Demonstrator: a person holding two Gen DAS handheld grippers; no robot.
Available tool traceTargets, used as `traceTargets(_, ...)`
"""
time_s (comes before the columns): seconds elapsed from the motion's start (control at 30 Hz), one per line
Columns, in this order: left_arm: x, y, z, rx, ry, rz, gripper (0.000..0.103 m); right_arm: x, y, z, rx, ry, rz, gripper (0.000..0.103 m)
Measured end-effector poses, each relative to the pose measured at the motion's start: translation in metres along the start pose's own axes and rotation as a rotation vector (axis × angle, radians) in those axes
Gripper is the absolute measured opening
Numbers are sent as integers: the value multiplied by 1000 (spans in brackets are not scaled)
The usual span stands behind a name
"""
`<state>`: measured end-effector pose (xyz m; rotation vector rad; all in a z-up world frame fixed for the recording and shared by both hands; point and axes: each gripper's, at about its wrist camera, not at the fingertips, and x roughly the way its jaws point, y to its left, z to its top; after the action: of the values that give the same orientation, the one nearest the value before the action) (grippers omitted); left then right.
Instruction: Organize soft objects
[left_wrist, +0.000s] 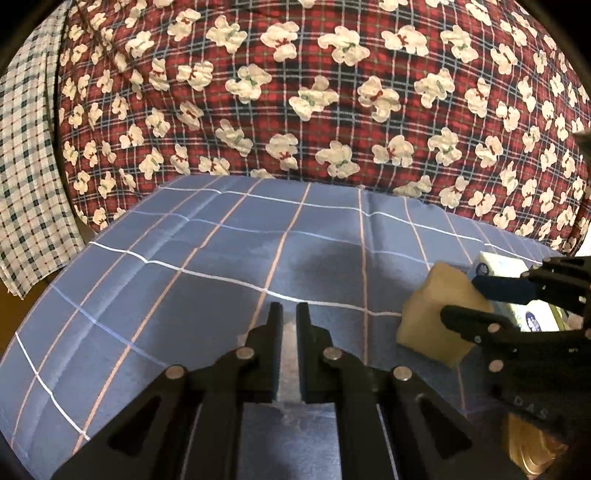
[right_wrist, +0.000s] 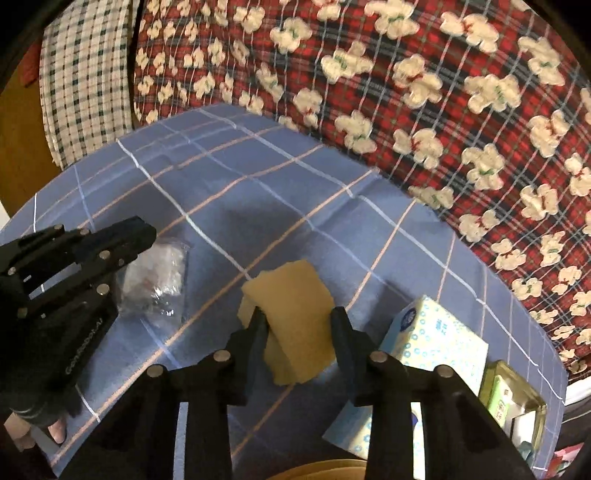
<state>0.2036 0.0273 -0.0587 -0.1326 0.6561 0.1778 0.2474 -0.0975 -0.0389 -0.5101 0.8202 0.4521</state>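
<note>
Left tool (left_wrist: 289, 308) comes first: its two black fingers are pinched on a thin clear plastic bag (right_wrist: 159, 273) with something white inside. In the right wrist view the bag lies on the blue checked cloth (left_wrist: 207, 258), partly hidden under that tool (right_wrist: 142, 230). In the left wrist view only a pale strip of the bag shows between the fingers.

Next, near the middle, sits a yellow sponge (right_wrist: 291, 314). The right tool (right_wrist: 297, 317) has one finger on each side of it, and both fingers touch its sides, so this tool grips the sponge. The sponge rests on the blue cloth, tilted a bit. In the left wrist view the same sponge (left_wrist: 436, 317) shows at the right, held between the two dark fingers of the right tool (left_wrist: 460, 299).

Just to the right of the sponge lies a soft tissue pack (right_wrist: 436, 339), white with little blue rings. Further right, at the edge of the cloth, stands a glass box (right_wrist: 517, 402) with small cartons in it.

Behind all of this, a big red plaid blanket (left_wrist: 332, 110) with white bear shapes fills the back. Far left hangs a white and green checked cloth (left_wrist: 26, 166)
</note>
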Motion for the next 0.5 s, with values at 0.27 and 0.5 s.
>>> traceTargets(0.27,-15,1,-2,-17,-74,17,4,-39,-3,-6,107,-158,10,37)
traceTargets(0.5,-38,-11,-8,-8,-178,55,4,-48,-4,-22,202,-258,40,37)
